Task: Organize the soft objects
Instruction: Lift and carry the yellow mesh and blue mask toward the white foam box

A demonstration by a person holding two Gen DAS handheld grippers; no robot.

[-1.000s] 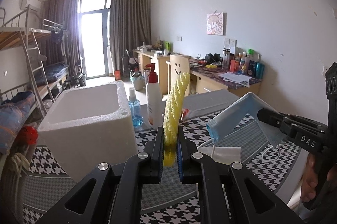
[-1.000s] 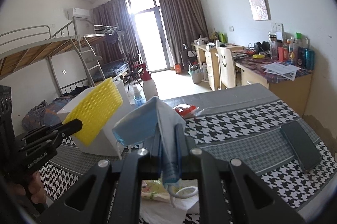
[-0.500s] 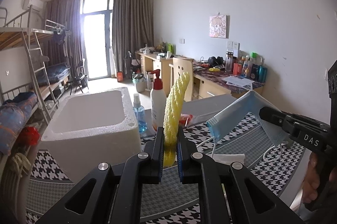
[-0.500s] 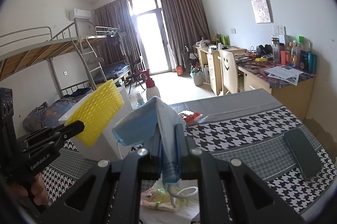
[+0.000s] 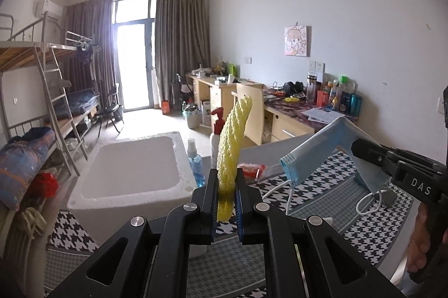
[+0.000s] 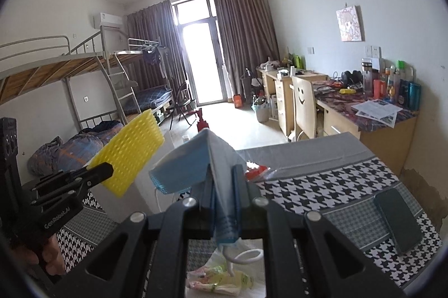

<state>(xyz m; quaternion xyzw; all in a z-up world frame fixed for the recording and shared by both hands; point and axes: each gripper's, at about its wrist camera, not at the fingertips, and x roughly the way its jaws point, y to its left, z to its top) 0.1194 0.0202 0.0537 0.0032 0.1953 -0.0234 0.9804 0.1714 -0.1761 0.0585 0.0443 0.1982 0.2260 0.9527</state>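
Note:
My left gripper (image 5: 226, 196) is shut on a yellow sponge (image 5: 232, 147) that stands upright between its pads, held above the table just right of a white foam box (image 5: 134, 163). The sponge also shows in the right wrist view (image 6: 128, 152). My right gripper (image 6: 224, 186) is shut on a blue face mask (image 6: 193, 161), its white ear loop hanging below. The mask (image 5: 322, 147) and the right gripper (image 5: 361, 151) show at the right of the left wrist view, level with the sponge.
The table has a houndstooth cloth (image 6: 322, 186). A dark phone (image 6: 397, 219) lies at its right. A blue spray bottle (image 5: 194, 161) and a red-capped pump bottle (image 5: 217, 130) stand behind the box. A red packet (image 5: 250, 169) and a plastic wrapper (image 6: 221, 278) lie on the cloth.
Both grippers have risen with their objects; the table and foam box sit lower in both views and the box's inside shows more.

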